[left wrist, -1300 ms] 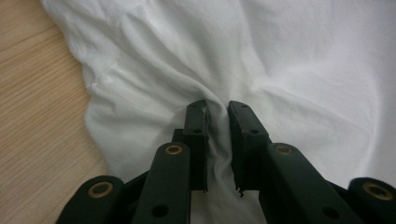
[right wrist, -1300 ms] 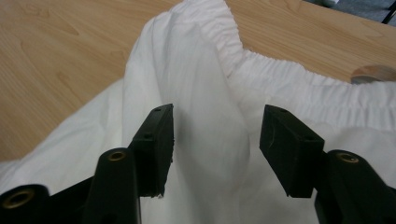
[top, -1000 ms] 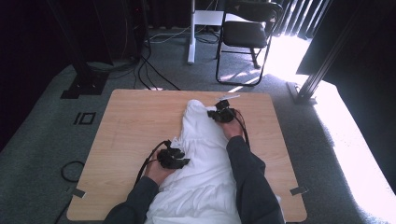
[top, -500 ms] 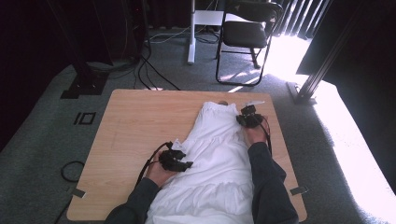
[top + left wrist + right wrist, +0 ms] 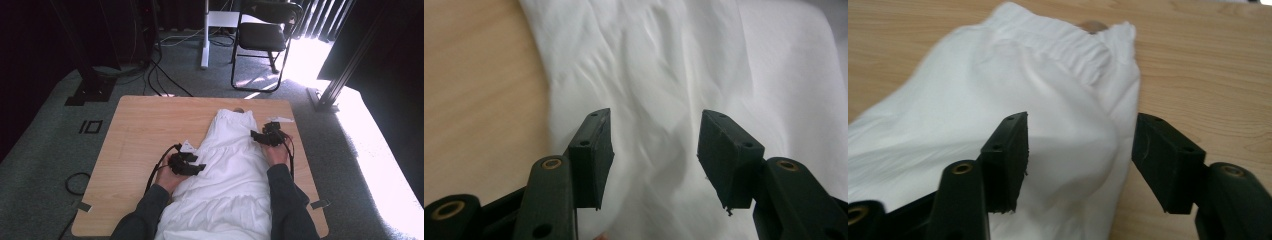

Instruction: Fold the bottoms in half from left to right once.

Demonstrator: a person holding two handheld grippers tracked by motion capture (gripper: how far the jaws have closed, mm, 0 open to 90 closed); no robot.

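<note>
A white garment point(image 5: 227, 170) with a gathered waistband point(image 5: 1068, 42) lies lengthwise down the middle of the wooden table point(image 5: 135, 130), its lower part hanging over the near edge. My left gripper point(image 5: 192, 166) rests at the cloth's left edge, open, with white fabric point(image 5: 654, 100) lying under and between its jaws. My right gripper point(image 5: 260, 136) sits at the cloth's right edge near the waistband, open, its jaws standing on either side of a raised fold point(image 5: 1073, 145). Neither gripper holds the cloth.
A small white tag point(image 5: 280, 119) lies on the table beyond the right gripper. Black cables point(image 5: 160, 167) trail from the left gripper over the tabletop. A black folding chair point(image 5: 262, 37) and a white post point(image 5: 204, 35) stand on the carpet beyond the table.
The right gripper has drawn the cloth's upper part rightward and come nearer along its right edge, and the waistband now lies flat and spread. The left gripper has stayed in place.
</note>
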